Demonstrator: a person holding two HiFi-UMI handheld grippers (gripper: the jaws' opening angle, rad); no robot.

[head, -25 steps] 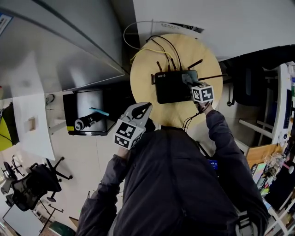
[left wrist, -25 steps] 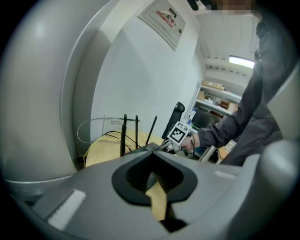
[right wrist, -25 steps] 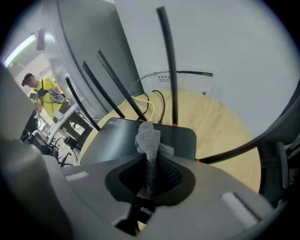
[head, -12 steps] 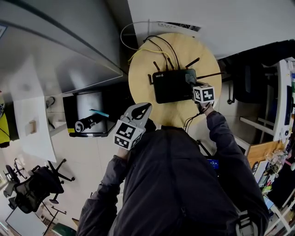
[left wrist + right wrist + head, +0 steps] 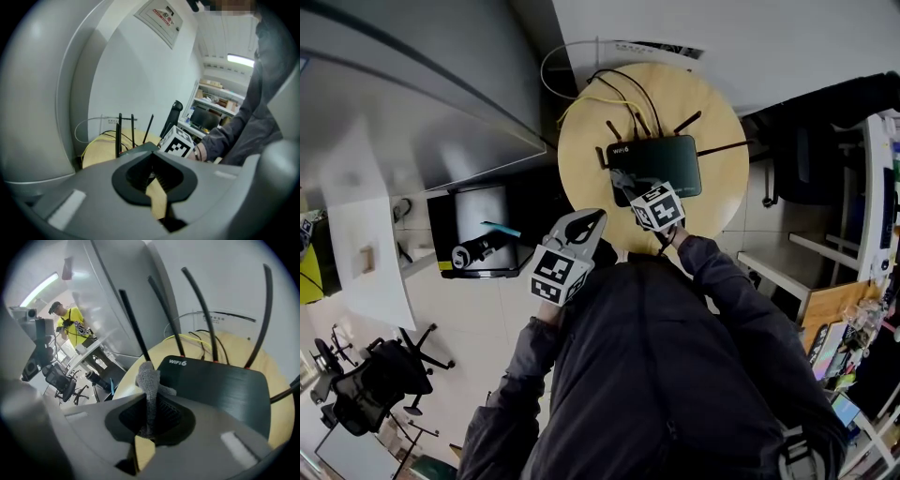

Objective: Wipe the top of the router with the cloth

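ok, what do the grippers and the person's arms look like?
The left gripper and right gripper both have light grey moulded bodies with black ribbed jaw pads. Each carries a white cube printed with black square markers. The sleeves are dark, long and jacket-like.

office: swivel chair [image 5: 358, 389], monitor shelves [image 5: 212, 108], ceiling strip light [image 5: 241, 59]

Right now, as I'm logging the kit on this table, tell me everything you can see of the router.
The router is a flat black box, seemingly plastic, with a finely ridged top and white WiFi 6 print at one corner. Thin black antennas stand along its back, where cables leave. It lies flat on a round wooden table. The right tool holds a grey cloth at its left end.
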